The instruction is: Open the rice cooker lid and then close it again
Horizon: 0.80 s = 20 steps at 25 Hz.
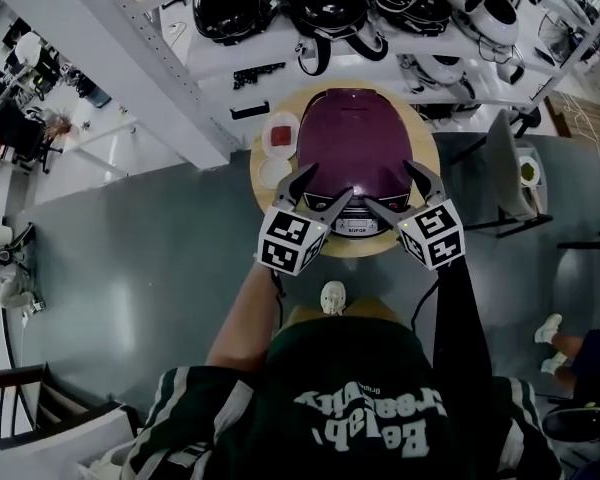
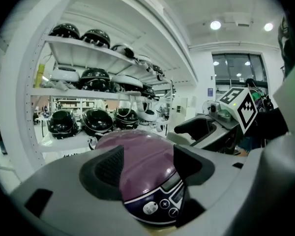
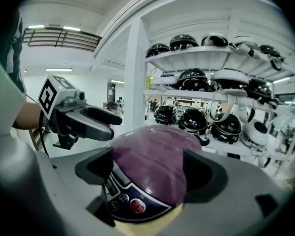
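At twelve o'clock on the round table (image 1: 380,249), the purple rice cooker (image 1: 352,168) sits with its lid (image 1: 342,128) down. My forearms (image 1: 245,318) reach forward side by side; my left gripper (image 1: 325,188) and right gripper (image 1: 392,188) tip slightly down over its front panel (image 1: 355,224), both with jaws apart, clamping nothing.

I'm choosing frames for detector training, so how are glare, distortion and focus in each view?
Head view: evenly lit and sharp, with only a small highlight on the rice cooker lid and wide-angle bending at the edges. Left gripper view: strong fisheye, black corners, ceiling lamps blown out. Right gripper view: same black rim, soft sheen on the lid, helmets still clear.
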Tool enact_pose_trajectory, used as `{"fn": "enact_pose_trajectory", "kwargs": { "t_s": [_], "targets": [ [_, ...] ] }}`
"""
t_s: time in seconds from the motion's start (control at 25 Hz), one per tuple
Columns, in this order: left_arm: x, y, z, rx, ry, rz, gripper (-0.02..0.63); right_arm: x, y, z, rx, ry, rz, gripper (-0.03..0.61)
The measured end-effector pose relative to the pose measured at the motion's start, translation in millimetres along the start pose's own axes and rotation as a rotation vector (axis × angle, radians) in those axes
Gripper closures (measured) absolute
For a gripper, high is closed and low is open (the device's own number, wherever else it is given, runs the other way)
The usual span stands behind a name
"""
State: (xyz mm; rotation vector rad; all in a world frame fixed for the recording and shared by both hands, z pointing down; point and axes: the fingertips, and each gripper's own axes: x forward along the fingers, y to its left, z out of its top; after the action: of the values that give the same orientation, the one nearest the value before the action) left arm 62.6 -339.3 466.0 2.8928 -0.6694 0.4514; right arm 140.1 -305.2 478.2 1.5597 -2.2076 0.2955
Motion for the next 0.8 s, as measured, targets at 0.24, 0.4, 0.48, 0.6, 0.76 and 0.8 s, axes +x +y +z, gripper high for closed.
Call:
{"fn": "enact_pose_trajectory", "kwargs": {
  "t_s": [0.24,0.4,0.48,0.6,0.76,0.8],
  "targets": [
    [-9,-17,33,0.007,-0.07,0.073,0.299,-31,-16,29,0.031,-0.172,-0.075,0.127],
    [-19,-24,53,0.013,-0.128,0.167,0.296,-58,-24,45,0.025,-0.278,-0.12,0.127],
    [-29,-28,64,0.01,-0.178,0.227,0.296,-74,-26,52,0.028,-0.331,-0.133,0.127],
    [-44,-38,78,0.016,-0.247,0.291,0.296,-89,-24,56,0.019,-0.37,-0.128,0.13],
    [-61,-55,90,0.06,-0.288,0.342,0.296,-107,-19,56,-0.008,-0.397,-0.132,0.132],
    [-64,-57,92,0.068,-0.297,0.354,0.296,-111,-19,56,-0.005,-0.408,-0.132,0.133]
  ]
}}
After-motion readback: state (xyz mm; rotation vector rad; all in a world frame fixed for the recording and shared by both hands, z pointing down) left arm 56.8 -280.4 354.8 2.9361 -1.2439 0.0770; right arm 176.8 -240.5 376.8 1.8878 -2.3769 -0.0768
